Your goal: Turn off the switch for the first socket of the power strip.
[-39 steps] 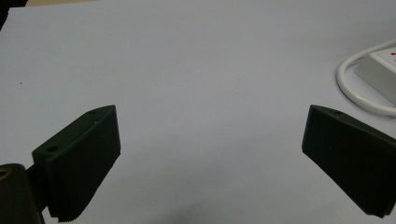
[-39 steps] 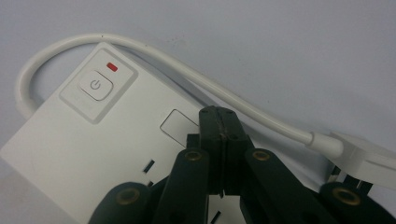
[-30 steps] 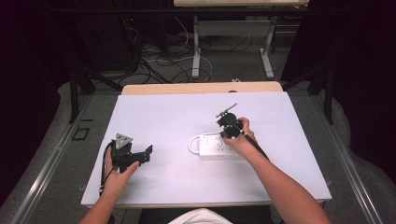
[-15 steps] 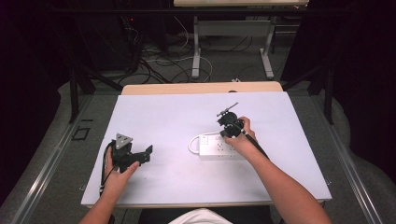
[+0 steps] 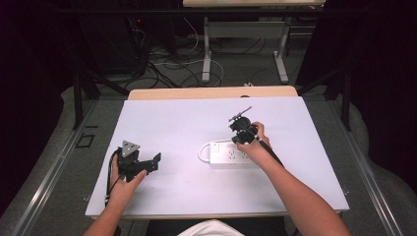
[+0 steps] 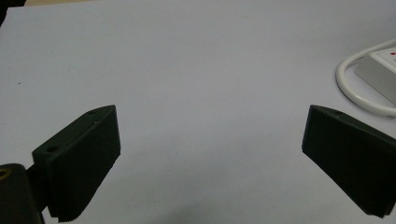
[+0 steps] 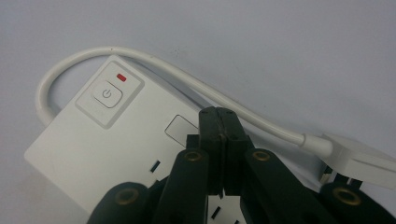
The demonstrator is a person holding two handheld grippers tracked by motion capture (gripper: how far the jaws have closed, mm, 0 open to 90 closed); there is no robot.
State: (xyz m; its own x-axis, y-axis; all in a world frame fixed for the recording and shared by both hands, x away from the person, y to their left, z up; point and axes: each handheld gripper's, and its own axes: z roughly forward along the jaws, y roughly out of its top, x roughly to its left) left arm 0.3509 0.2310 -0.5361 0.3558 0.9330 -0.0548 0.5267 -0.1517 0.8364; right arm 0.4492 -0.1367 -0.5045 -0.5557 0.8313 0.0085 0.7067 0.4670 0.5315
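A white power strip [image 5: 230, 154] lies on the white table [image 5: 196, 123], right of centre. Its power button [image 7: 107, 93] and small red light [image 7: 121, 77] sit at one end, and its white cable [image 7: 154, 65] loops round to a white plug [image 7: 357, 158]. My right gripper [image 5: 241, 135] is held over the strip, and in the right gripper view its jaws are pressed together [image 7: 220, 113] with nothing between them, just above the strip's top face. My left gripper [image 5: 150, 164] rests at the table's front left, jaws wide apart [image 6: 210, 158] over bare tabletop.
A loop of the strip's cable [image 6: 359, 88] shows at the right edge of the left gripper view. A tan table edge [image 5: 211, 92] runs behind the white top. Cables and desk legs [image 5: 206, 54] stand on the floor beyond.
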